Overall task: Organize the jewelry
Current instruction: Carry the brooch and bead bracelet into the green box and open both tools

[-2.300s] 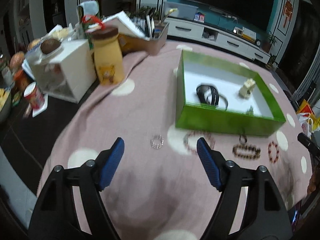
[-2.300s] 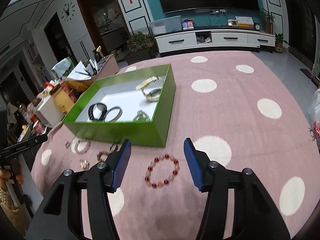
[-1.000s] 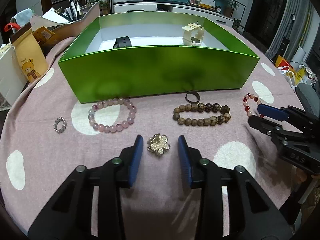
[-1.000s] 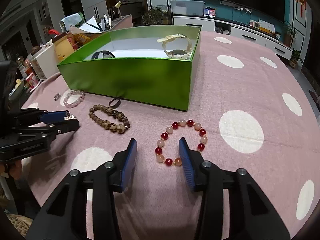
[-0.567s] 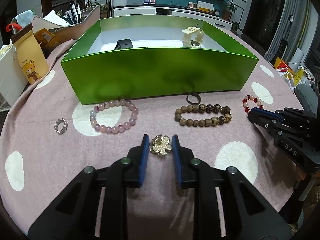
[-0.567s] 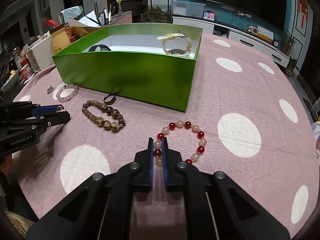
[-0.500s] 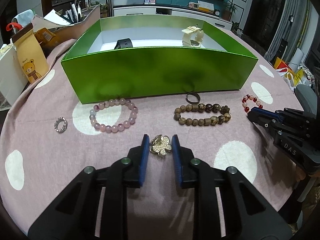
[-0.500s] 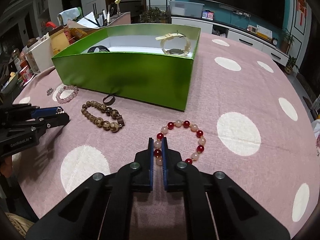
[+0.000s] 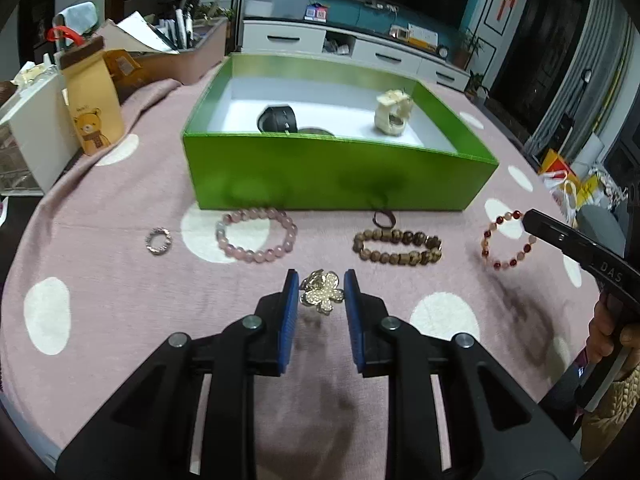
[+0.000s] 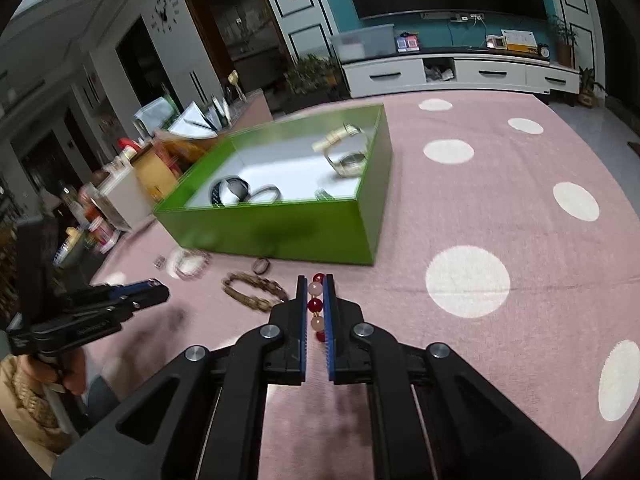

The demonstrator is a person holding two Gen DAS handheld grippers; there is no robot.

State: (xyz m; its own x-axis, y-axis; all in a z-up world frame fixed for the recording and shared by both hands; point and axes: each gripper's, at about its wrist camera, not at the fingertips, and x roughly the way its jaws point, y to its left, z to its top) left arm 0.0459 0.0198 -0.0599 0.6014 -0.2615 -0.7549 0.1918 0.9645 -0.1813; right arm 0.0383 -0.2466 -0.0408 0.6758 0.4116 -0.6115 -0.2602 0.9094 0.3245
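Observation:
My left gripper (image 9: 322, 280) is shut on a gold flower brooch (image 9: 322, 294) and holds it just above the pink dotted cloth. My right gripper (image 10: 315, 280) is shut on a red and pale bead bracelet (image 10: 315, 289). In the left wrist view that bracelet (image 9: 506, 240) hangs from the right gripper (image 9: 528, 216), clear of the cloth. The green box (image 9: 336, 176) stands behind, with a black watch (image 9: 278, 120) and a cream watch (image 9: 394, 114) inside. In front of it lie a pink bracelet (image 9: 256, 236), a brown bead bracelet (image 9: 396, 246), a small ring (image 9: 159, 241) and a dark loop (image 9: 384, 220).
A bear-print paper bag (image 9: 92, 120), a white box (image 9: 28, 128) and a cluttered tray (image 9: 180, 56) crowd the table's far left. A person's hand (image 9: 612, 332) grips the right tool at the right edge. Open cloth lies right of the green box (image 10: 272, 232).
Both grippers closed, the left on the brooch and the right on the red bracelet. Both have since risen, lifting the brooch and the bracelet off the cloth.

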